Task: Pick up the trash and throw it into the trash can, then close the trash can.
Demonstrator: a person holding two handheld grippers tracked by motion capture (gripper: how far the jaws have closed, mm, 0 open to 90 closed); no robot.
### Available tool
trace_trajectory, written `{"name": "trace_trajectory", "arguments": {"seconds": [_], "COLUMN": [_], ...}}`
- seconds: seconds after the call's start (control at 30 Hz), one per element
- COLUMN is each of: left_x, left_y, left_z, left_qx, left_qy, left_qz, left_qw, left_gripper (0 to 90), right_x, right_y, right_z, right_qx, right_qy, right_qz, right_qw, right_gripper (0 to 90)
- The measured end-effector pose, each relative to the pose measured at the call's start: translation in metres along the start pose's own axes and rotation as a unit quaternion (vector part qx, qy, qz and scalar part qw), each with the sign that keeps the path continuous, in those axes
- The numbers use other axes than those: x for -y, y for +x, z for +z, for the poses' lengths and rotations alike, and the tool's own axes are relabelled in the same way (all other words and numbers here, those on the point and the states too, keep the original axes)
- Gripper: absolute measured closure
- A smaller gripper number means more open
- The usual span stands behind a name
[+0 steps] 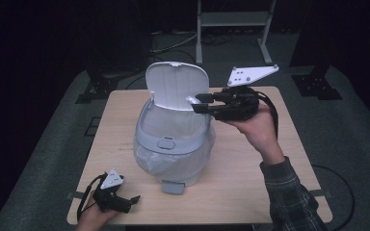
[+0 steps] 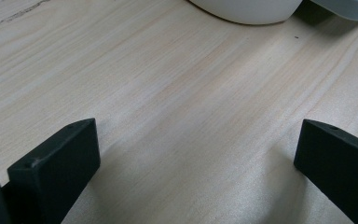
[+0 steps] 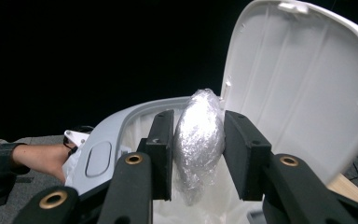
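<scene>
Held thing: a crumpled ball of silver foil or cling-wrapped material (image 3: 199, 144) is seen in the right gripper view, clamped between the two black jaws of the right gripper (image 3: 199, 154).
Location: the wad is held above the open mouth of a pale grey-white plastic pedal bin (image 1: 173, 144), which stands at the centre of the light wooden desk (image 1: 250, 178); in the high view the right gripper (image 1: 201, 103) is placed at about 2 o'clock from the bin's centre, beside the raised white lid (image 1: 176, 84).
Bin details: a thin translucent liner bag (image 1: 171, 166) is draped over the rim, and a grey foot pedal (image 1: 172, 187) projects at 6 o'clock.
Handling, weight: the wad is judged to be very light; little grip force should be needed.
Handling, stiffness: the wrinkled skin is judged soft and crushable, so it will likely be dented by the jaws rather than resist them.
Handling, slip: the shiny surface could be slippery, though the creases are expected to give the pads some purchase.
Where to hold: the broad middle of the wad, across its narrower width, is judged the best place, and that is where it is gripped now.
Left gripper: the left gripper (image 1: 134, 198) is rested low near the desk's 7 o'clock corner, with its jaws spread wide and nothing between them.
Risk: the thin liner could be snagged if the jaws are lowered too far.
</scene>
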State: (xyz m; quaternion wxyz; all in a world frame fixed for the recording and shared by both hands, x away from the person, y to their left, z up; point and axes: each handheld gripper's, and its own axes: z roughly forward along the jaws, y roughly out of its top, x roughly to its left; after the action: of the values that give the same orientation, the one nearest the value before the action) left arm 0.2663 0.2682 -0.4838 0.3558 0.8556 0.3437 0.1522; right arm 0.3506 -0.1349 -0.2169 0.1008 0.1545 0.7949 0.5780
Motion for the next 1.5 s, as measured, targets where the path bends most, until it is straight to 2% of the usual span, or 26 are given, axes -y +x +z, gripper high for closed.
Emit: {"name": "trace_trajectory", "arguments": {"seconds": [0.6, 0.97, 1.0, 1.23, 1.27, 1.37, 1.5], "left_x": [0.0, 0.0, 0.0, -0.001, -0.001, -0.001, -0.001], "left_y": [0.0, 0.0, 0.0, 0.001, 0.001, 0.001, 0.002], "left_z": [0.0, 0.0, 0.0, 0.001, 0.001, 0.001, 0.001], "left_qx": [0.0, 0.0, 0.0, 0.002, 0.002, 0.002, 0.003], "left_qy": [0.0, 0.0, 0.0, 0.001, 0.001, 0.001, 0.0], "left_qz": [0.0, 0.0, 0.0, 0.003, 0.003, 0.003, 0.002], "left_qw": [1.0, 1.0, 1.0, 1.0, 1.0, 1.0, 1.0], "left_gripper": [0.0, 0.0, 0.0, 0.0, 0.0, 0.0, 0.0], "right_x": [-0.018, -0.022, -0.023, -0.022, -0.017, -0.012, 0.0], "right_y": [0.002, 0.002, 0.003, 0.004, 0.002, 0.0, -0.009], "right_z": [0.038, 0.052, 0.052, 0.039, 0.032, 0.026, 0.006], "right_qx": [-0.014, -0.017, -0.019, -0.009, -0.002, 0.004, 0.023], "right_qy": [0.006, 0.01, 0.009, 0.004, 0.005, 0.009, 0.014], "right_qz": [-0.006, -0.009, -0.009, -0.012, -0.011, -0.009, 0.001], "right_qw": [0.9999, 0.9998, 0.9997, 0.9999, 0.9999, 0.9999, 0.9996], "right_gripper": [63.5, 62.1, 57.1, 57.3, 58.6, 59.3, 65.4]}}
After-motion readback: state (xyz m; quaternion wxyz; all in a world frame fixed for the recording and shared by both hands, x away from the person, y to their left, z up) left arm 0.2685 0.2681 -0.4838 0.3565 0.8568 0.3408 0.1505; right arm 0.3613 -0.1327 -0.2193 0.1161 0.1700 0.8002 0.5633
